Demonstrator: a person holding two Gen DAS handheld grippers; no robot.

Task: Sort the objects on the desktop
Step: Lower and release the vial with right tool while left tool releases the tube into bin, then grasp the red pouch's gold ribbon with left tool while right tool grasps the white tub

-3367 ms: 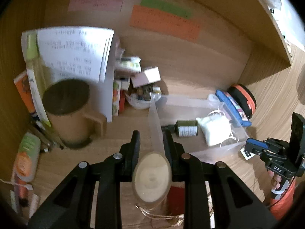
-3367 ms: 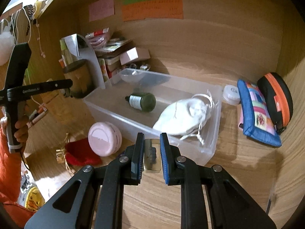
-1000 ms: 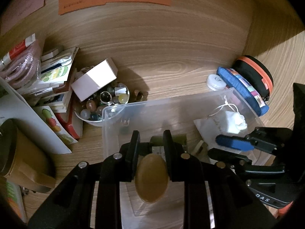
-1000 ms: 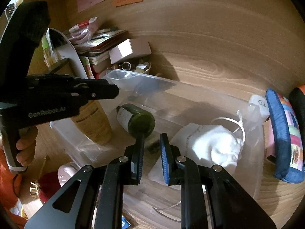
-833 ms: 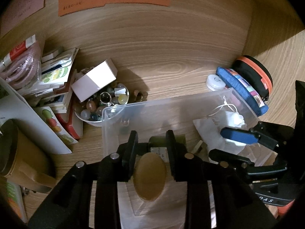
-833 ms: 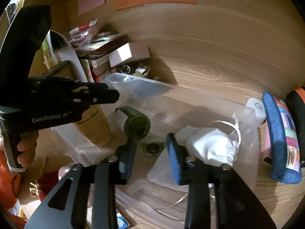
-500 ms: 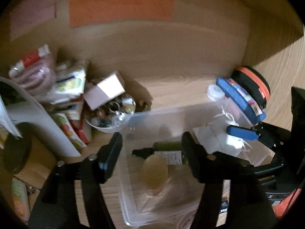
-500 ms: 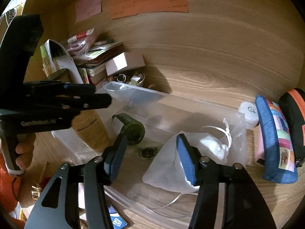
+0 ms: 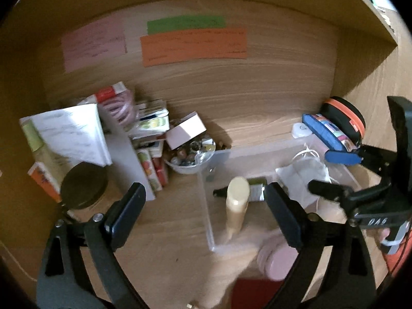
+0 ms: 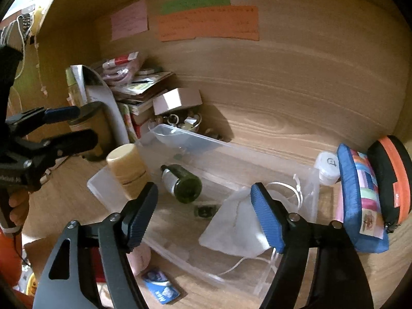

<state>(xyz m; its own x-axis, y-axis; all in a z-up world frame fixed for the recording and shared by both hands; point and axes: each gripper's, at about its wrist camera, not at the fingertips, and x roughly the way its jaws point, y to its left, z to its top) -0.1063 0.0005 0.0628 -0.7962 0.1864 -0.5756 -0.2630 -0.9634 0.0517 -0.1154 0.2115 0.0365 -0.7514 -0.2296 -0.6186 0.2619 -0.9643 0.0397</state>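
Observation:
A clear plastic bin (image 9: 257, 149) (image 10: 195, 139) sits on the wooden desk. In it stand a cream-capped bottle (image 9: 237, 206) (image 10: 128, 170), upright at its left end, a dark green bottle (image 10: 184, 184) lying on its side, a small dark clip (image 10: 204, 211) and a white mask (image 10: 239, 226). My left gripper (image 9: 206, 213) is open and empty, above and behind the cream bottle. My right gripper (image 10: 204, 216) is open and empty over the bin, above the clip.
A brown mug (image 9: 82, 188), papers and boxes (image 9: 144, 128) and a bowl of trinkets (image 9: 190, 157) crowd the left. A blue pouch (image 10: 360, 195) and an orange-black case (image 10: 391, 177) lie right. A pink round case (image 9: 276, 260), red pouch (image 9: 252, 296) and blue packet (image 10: 161, 285) lie in front.
Both grippers opened and drew back. The left let go of the cream bottle, which now stands in the bin. The right let go of the small clip, now on the bin floor.

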